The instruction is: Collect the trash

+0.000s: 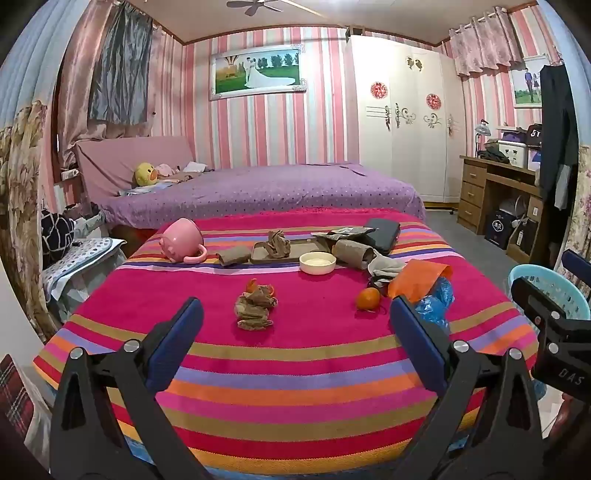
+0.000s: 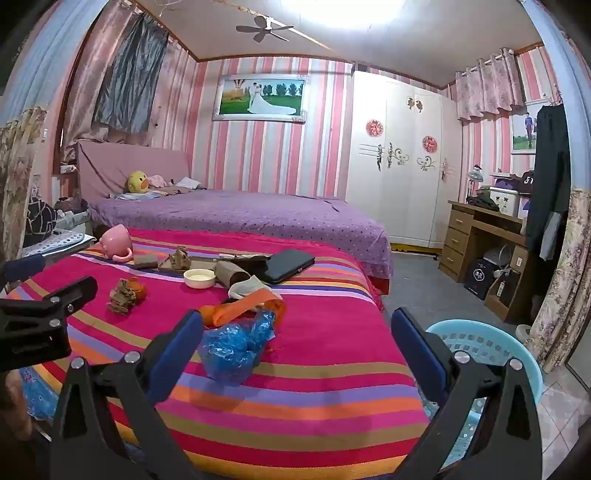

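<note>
Trash lies scattered on the striped tabletop point(image 1: 295, 354): crumpled brown paper point(image 1: 255, 304) near the middle, a blue plastic bag point(image 2: 236, 343) toward the right edge. Left hand-held gripper point(image 1: 295, 343) and right hand-held gripper point(image 2: 295, 345) both hover spread wide, empty. Basket point(image 2: 487, 343) stands beside the tabletop.

Home bedroom. Bed point(image 1: 258, 192) w/ purple dotted cover & padded headboard, yellow duck plush point(image 1: 144, 174) by it. Pink-striped wallpaper, framed wedding photo point(image 1: 257, 72) on wall, white wardrobe point(image 1: 402, 125), wooden desk point(image 1: 491, 192) w/ drawers, pink curtains point(image 1: 484, 44), ceiling fan point(image 1: 258, 5).
</note>
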Available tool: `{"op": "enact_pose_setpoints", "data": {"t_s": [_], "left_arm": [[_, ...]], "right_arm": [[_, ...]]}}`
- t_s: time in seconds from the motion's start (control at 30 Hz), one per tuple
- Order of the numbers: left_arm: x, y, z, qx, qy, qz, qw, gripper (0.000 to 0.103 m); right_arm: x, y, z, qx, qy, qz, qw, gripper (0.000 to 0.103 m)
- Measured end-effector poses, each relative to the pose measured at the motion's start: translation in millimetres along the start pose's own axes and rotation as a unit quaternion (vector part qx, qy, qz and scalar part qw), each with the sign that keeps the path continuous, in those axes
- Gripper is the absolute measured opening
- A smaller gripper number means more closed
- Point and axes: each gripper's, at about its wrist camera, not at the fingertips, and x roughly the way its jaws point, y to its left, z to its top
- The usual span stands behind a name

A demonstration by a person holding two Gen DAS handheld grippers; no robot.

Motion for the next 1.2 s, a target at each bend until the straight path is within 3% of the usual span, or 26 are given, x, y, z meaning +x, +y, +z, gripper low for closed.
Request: {"op": "enact_pose_setpoints", "data": {"t_s": [1.2], "left_arm": [[-20,-22,11,0.002,-0.013,-0.001,0.9999,0.098]], "right_arm": [[-13,-6,8,0.002,-0.004,0.003,1.000,0.099]]}}
